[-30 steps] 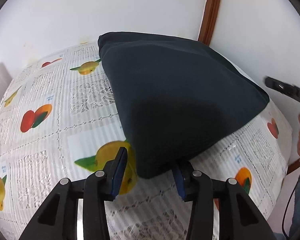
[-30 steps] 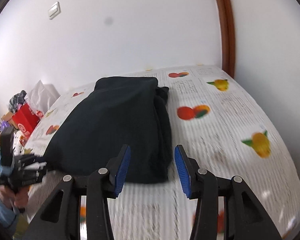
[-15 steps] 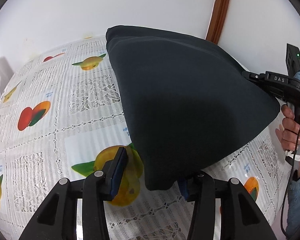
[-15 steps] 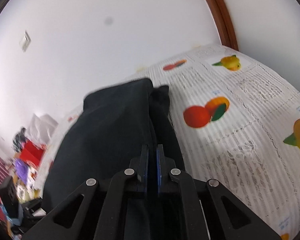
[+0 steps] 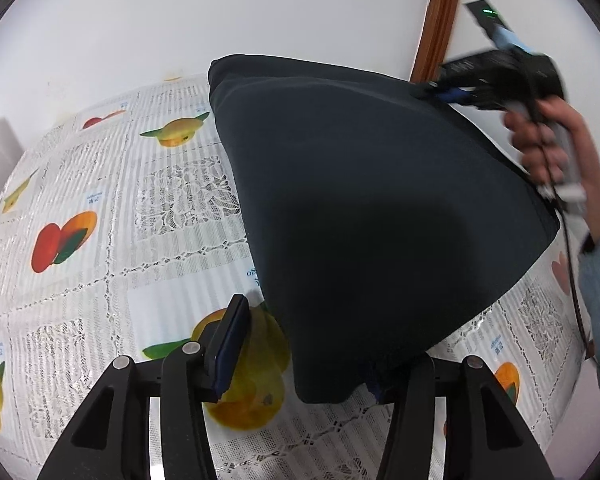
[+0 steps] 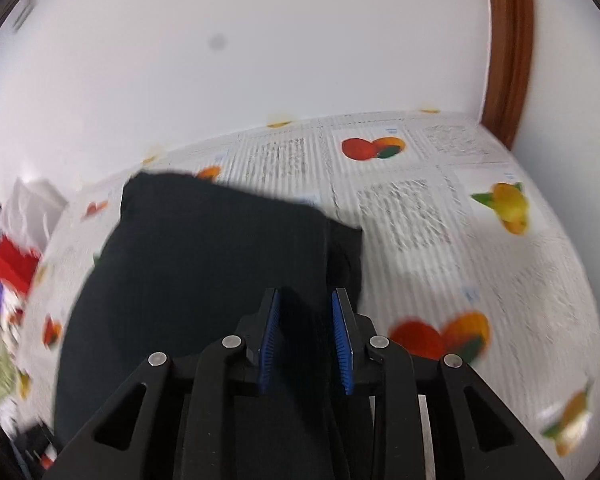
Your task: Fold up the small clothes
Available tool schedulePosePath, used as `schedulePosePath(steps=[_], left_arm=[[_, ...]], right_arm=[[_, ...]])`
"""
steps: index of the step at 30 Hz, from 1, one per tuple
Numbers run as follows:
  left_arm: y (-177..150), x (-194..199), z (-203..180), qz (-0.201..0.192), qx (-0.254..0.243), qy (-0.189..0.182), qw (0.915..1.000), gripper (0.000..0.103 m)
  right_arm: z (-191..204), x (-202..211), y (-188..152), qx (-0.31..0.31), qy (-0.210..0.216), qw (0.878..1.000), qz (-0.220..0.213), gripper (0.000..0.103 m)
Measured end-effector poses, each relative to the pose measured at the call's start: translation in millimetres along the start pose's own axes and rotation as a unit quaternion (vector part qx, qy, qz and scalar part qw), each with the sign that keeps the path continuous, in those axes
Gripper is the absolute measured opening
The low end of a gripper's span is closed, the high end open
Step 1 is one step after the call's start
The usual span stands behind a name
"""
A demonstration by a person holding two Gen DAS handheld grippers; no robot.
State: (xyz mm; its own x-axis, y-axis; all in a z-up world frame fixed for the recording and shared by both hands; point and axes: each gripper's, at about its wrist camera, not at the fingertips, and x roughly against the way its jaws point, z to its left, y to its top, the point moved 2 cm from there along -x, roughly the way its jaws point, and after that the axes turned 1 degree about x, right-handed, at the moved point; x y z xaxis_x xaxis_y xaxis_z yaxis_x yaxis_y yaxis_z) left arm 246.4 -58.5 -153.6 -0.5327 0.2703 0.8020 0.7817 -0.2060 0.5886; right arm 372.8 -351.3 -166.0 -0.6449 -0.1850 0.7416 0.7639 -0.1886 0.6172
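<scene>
A folded dark navy garment (image 5: 360, 208) lies on the fruit-print tablecloth (image 5: 100, 240). My left gripper (image 5: 304, 356) is open, its near corner of the garment draped between the fingers and hiding the right fingertip. In the left wrist view my right gripper (image 5: 444, 94) sits at the garment's far right edge, held by a hand. In the right wrist view the right gripper (image 6: 306, 336) has its blue pads (image 6: 272, 336) parted, with the dark garment (image 6: 204, 280) lying between and under them.
A white wall and a brown wooden door frame (image 5: 436, 20) stand behind the table. Colourful clutter (image 6: 8, 280) lies beyond the table's left end in the right wrist view. The table edge (image 5: 556, 380) runs close on the right.
The right gripper closed on the garment's edge half a second ago and now has its pads parted. It has lifted and moved up along the edge. The left gripper stays open at its corner.
</scene>
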Motion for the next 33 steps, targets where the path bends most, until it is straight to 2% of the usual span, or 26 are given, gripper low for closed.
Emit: schedulePosePath(steps=[1, 2, 4, 7, 9, 11, 15, 17, 20, 22, 23, 24, 26, 28, 29, 33], left_arm=[[0.2, -0.5, 0.3, 0.0, -0.001, 0.0, 1.0, 0.05], [0.4, -0.9, 0.1, 0.001, -0.002, 0.001, 1.0, 0.05], [0.9, -1.4, -0.1, 0.002, -0.003, 0.003, 1.0, 0.05], [1.9, -2.5, 0.9, 0.001, 0.0, 0.003, 1.0, 0.051], [2.2, -3.1, 1.8, 0.001, 0.0, 0.002, 1.0, 0.051], [1.1, -2.4, 2.5, 0.002, -0.001, 0.002, 1.0, 0.051], [0.1, -1.6, 5.3, 0.006, 0.008, 0.003, 0.9999, 0.052], [-2.0, -0.5, 5.9, 0.004, 0.009, 0.004, 0.9999, 0.052], [-4.3, -0.4, 4.5, 0.0, 0.004, 0.006, 1.0, 0.052], [-4.0, -0.9, 3.8, -0.002, 0.007, 0.012, 0.9999, 0.054], [-3.4, -1.3, 3.4, 0.0, 0.009, 0.015, 0.9999, 0.054], [-3.7, -0.5, 2.7, 0.001, 0.01, 0.016, 0.9998, 0.054], [-4.4, 0.5, 3.5, -0.001, 0.015, 0.018, 0.9997, 0.054], [-7.1, 2.9, 1.7, -0.004, 0.012, 0.022, 0.9997, 0.054], [-7.4, 3.2, 1.2, -0.005, 0.013, 0.025, 0.9996, 0.054], [-10.3, 9.0, 0.2, 0.001, 0.019, 0.026, 0.9995, 0.054]], right_arm=[[-0.9, -8.7, 6.2, -0.003, 0.005, 1.0, 0.007, 0.026], [0.4, -14.9, 10.3, 0.007, 0.021, 1.0, 0.007, 0.009], [5.6, -15.1, 14.3, 0.036, 0.013, 0.999, -0.014, 0.01], [3.9, -12.6, 11.3, 0.036, 0.008, 0.999, -0.02, 0.011], [4.8, 3.3, 7.3, 0.045, -0.017, 0.998, -0.035, 0.013], [5.1, 23.2, -0.6, 0.058, -0.032, 0.997, -0.05, 0.021], [-3.7, 60.0, -33.4, 0.057, -0.01, 0.997, -0.047, 0.046], [-11.1, 68.4, -57.8, 0.044, 0.003, 0.998, -0.033, 0.046], [-18.4, 60.5, -81.4, 0.02, 0.011, 1.0, -0.013, 0.046], [-21.0, 48.7, -87.8, 0.0, 0.034, 0.999, -0.002, 0.042], [-22.6, 44.2, -88.3, -0.006, 0.06, 0.998, -0.005, 0.01], [-25.8, 44.2, -87.8, -0.016, 0.074, 0.997, -0.018, 0.006], [-41.7, 54.8, -88.6, -0.065, 0.071, 0.994, -0.055, 0.006], [-50.2, 62.8, -91.3, -0.097, 0.038, 0.992, -0.07, 0.003], [-53.0, 69.6, -92.7, -0.099, 0.018, 0.992, -0.079, 0.004], [-57.7, 106.9, -109.2, -0.084, -0.019, 0.991, -0.1, 0.007]])
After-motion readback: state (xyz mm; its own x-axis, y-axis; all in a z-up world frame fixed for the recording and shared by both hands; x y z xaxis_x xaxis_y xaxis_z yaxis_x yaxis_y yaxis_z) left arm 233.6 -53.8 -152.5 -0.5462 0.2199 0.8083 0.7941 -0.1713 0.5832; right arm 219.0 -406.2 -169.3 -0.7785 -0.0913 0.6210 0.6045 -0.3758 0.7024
